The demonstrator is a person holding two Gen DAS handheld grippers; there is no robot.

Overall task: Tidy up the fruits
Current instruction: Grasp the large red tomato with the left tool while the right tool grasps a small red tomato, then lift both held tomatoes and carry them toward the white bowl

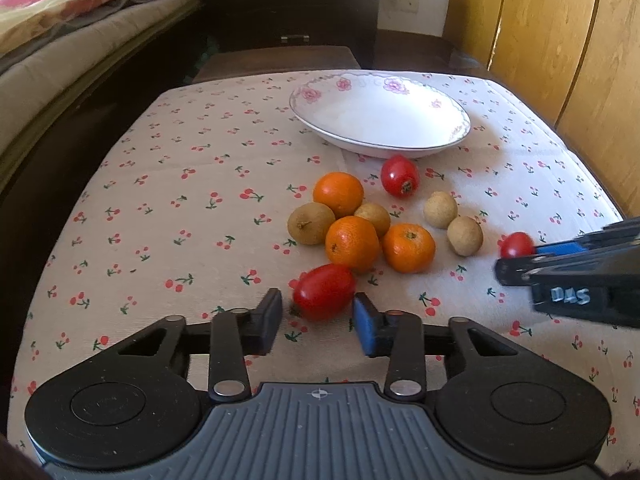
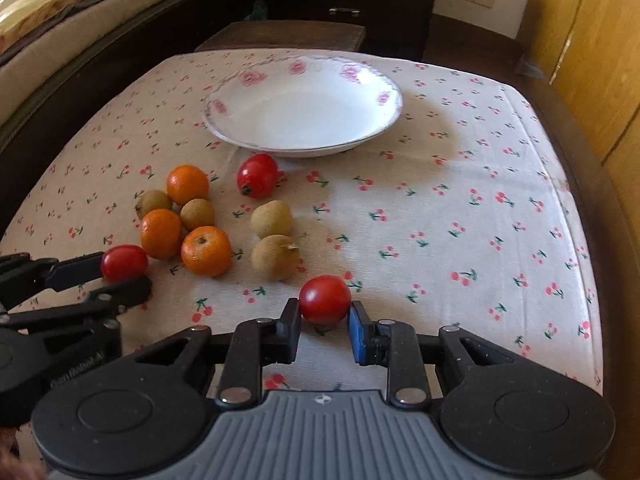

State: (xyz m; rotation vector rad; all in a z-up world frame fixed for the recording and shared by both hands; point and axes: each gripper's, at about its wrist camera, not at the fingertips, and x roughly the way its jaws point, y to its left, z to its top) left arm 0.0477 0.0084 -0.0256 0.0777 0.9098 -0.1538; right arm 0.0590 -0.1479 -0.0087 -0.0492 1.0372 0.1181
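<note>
Glossy ceramic plate (image 2: 384,120) on matt printed cloth (image 2: 460,220); glossy tomatoes (image 2: 325,299).

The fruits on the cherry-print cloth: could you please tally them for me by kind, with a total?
Red tomatoes: 3, one between the left tool's fingers, one in the right tool, one by the plate.
Oranges: 3, first, second, third.
Brown round fruits: 4, first, second, third, fourth.
Total: 10

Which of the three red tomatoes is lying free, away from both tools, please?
The red tomato just in front of the white floral plate; the other two each sit between a tool's fingers at the near edge.
</note>
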